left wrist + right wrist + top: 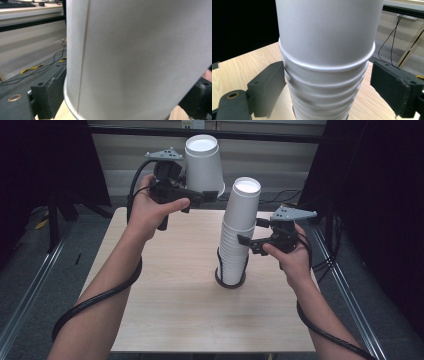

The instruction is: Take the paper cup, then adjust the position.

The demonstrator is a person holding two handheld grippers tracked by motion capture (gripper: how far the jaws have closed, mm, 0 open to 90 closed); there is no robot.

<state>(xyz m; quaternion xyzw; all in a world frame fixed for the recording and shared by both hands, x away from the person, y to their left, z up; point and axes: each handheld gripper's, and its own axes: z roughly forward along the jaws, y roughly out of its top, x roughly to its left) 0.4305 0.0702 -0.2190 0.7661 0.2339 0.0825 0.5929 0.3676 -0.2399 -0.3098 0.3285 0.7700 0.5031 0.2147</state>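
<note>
Left gripper (212, 196) is clamped on the rim end of a single upside-down paper cup (204, 162), held up in the air past the far edge of the table (165, 320), well apart from the stack of cups (235, 240). The stack stands upside down near the table's middle inside a dark ring holder (230, 282). Right gripper (250, 231) straddles the stack partway up; in the right gripper view the near pad (268, 85) touches or nearly touches the cup rims while the far pad (393, 85) stands clear, so this one reads as released, bracing at most, not gripping. Risks, as judged: the grip on the single cup sits low on thin paper wall, so a tighter squeeze could crush the rim out of round, and a looser one could let the cup swing or drop beyond the table edge. The stack is tall and leans a little; with one pad alone against it, a sideways nudge from the right hand (292, 257) could tip it or lift it out of the ring. Hard to make out: the cup's wall (140, 55) blocks most of the left gripper view, so the contact at the far jaw is cut off; whether a second cup is nested inside the held one cannot be told; the foot of the stack inside the ring is hidden.
</note>
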